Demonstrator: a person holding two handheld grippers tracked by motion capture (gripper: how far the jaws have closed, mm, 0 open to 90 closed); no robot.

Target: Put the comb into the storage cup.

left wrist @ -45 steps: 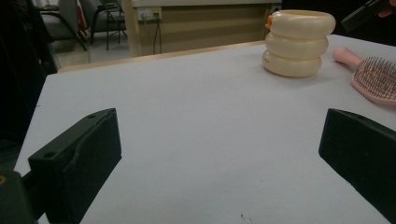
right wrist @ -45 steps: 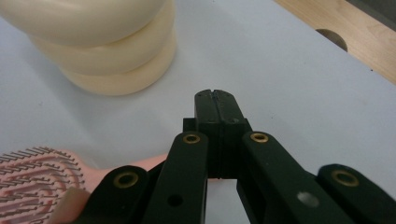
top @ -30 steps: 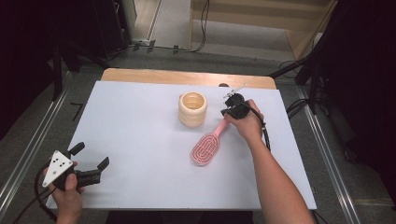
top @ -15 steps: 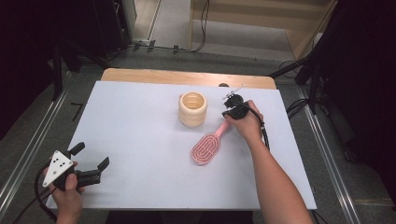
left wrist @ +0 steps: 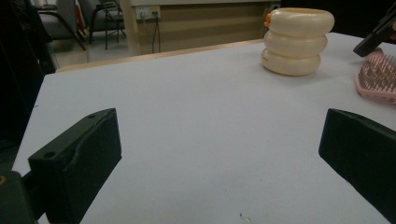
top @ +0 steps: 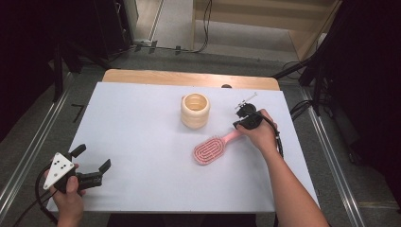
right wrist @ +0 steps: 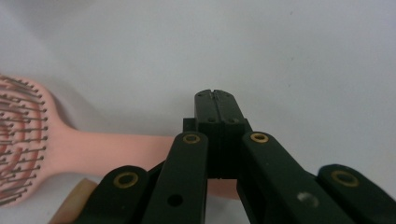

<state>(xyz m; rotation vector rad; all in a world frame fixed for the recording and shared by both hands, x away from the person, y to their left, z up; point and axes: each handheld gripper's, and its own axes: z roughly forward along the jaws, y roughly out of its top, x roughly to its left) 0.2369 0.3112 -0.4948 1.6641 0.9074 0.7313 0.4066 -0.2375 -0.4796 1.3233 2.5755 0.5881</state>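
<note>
— Where is the left claw (top: 90, 166)?
— Low at the near left corner of the surface (top: 142, 123), level, jaws spread wide, nothing between them.
— And the right claw (top: 242, 124)?
— Pressed together, tilted down over the handle of the pink hairbrush (top: 210, 150), which lies flat right of centre.

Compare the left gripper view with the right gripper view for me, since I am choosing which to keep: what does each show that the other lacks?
The left gripper view alone gives the cream ringed cup standing upright, the table's far wooden edge, and the left gripper with its jaws wide apart over bare surface. The right gripper view alone gives the right gripper, jaws shut together above the brush's handle. Both share the pink hairbrush and the white table top.
</note>
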